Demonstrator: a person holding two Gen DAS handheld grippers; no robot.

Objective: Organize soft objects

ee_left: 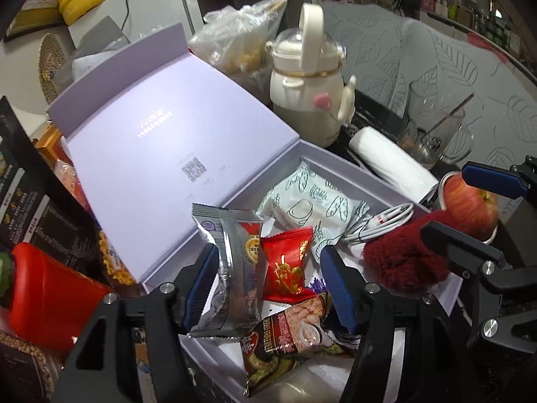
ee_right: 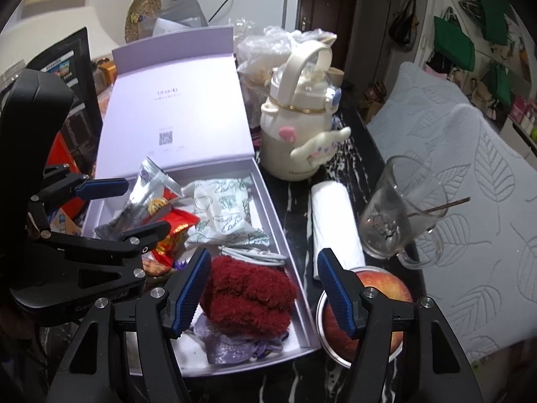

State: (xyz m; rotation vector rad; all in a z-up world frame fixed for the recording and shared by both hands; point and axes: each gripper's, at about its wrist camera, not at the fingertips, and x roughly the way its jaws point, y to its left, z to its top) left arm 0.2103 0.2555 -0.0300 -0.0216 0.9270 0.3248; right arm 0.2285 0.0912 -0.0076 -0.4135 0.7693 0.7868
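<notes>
A: Where do the two grabbers point?

B: Both tip down at the open pale purple cardboard box (ee_right: 268, 198). The left gripper (ee_left: 268, 288) hangs over the near end of the box. The right gripper (ee_right: 263, 288) hangs over the box's right side.

A: Is the left one holding a snack?

B: No. Its blue pads stand apart. The shiny silver snack packet (ee_left: 231, 268) stands between them, close to the left pad, but I cannot tell if it touches. A small red candy wrapper (ee_left: 288, 265) sits there too.

A: And the right one?

B: Its pads are part open too. The fuzzy dark red cloth (ee_right: 248, 292) lies in the box, just beside the left pad. The right pad is out over a red apple in a metal bowl (ee_right: 386, 288).

A: What else is in the box?

B: A white packet with green drawings (ee_right: 225, 215) and a white coiled cable (ee_right: 251, 255).
</notes>
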